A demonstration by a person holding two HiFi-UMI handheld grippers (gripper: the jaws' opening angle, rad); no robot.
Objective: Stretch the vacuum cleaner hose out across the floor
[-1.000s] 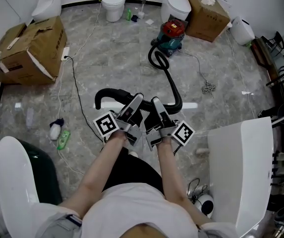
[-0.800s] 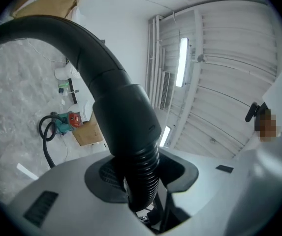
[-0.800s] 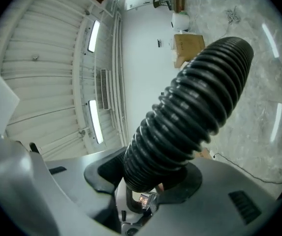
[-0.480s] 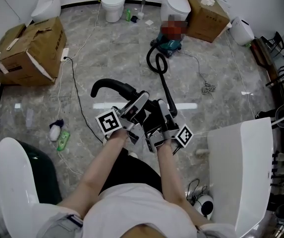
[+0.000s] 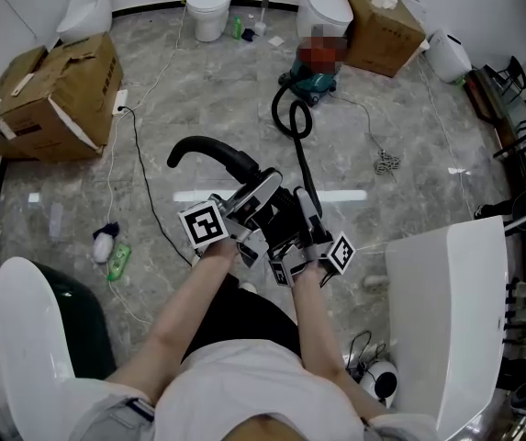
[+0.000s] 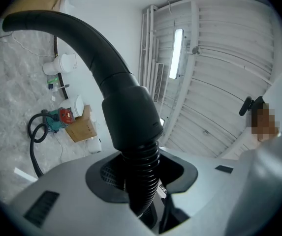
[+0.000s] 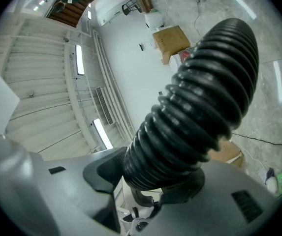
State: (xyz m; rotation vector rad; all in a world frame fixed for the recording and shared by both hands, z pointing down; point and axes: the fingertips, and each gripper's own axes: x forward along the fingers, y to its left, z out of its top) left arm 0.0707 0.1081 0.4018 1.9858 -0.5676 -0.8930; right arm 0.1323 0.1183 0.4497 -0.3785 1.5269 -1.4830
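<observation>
Gripping hose (image 5: 306, 168) | left tool (image 5: 261, 191): just closed tighter on it (beside bent handle (image 5: 209, 148)) | right tool (image 5: 301, 208): clamped on it, jaws just widening.

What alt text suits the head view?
Seen from above, a person grips a black hose with left tongs, which just closed further, and right tongs, which just opened slightly. The hose snakes across marble floor to a vacuum cleaner.
</observation>
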